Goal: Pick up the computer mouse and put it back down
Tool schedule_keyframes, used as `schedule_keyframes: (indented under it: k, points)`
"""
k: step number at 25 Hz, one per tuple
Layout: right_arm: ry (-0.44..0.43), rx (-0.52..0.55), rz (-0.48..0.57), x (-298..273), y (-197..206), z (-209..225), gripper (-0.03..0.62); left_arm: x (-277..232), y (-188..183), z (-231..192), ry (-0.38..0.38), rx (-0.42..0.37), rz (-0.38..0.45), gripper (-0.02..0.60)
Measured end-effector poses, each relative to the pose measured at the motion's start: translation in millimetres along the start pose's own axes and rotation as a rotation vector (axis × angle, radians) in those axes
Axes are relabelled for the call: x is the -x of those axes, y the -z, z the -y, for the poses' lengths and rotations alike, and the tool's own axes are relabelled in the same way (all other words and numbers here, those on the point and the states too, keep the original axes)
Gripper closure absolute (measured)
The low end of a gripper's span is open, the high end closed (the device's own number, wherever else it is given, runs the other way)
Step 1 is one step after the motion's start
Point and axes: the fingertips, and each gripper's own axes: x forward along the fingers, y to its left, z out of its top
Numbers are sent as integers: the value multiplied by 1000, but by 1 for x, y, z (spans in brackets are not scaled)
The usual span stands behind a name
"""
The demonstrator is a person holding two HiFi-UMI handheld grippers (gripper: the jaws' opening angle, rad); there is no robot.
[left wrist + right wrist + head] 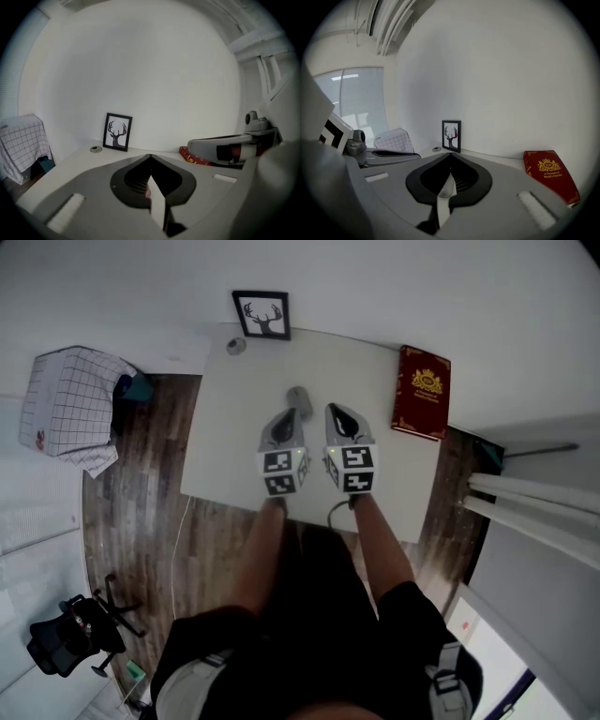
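The jaws of the left gripper (150, 161) are pressed tight together, and nothing is held between them. The jaws of the right gripper (450, 159) are pressed together too, and they are empty as well. The computer mouse (298, 399) is seen lying on the table (220, 456), a little behind the middle. It is just in front of the left gripper's tip and is touched by neither gripper. The mouse is thought to be light and hard, with a smooth round back that could slip. It is best pinched across its two long sides, near the middle, with a gentle squeeze. Both grippers are held side by side above the middle of the table. They are pointed toward the back edge and tipped a little down. The two forearms are stretched out over the front edge. A framed deer picture (262, 314) is stood at the back edge, and a red book (421, 392) is laid at the right back corner.
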Motion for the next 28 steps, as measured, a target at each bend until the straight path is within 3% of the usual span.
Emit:
schedule_keyframes:
  k: [12, 19, 28]
  points:
    - [-41, 26, 126, 62, -30, -26, 580, 57, -22, 24, -19, -24, 95, 581]
    - [3, 38, 204, 108, -44, -50, 580, 103, -41, 39, 39, -45, 173, 581]
    - [80, 80, 303, 195, -51, -96, 580, 200, -61, 61, 116, -102, 282, 581]
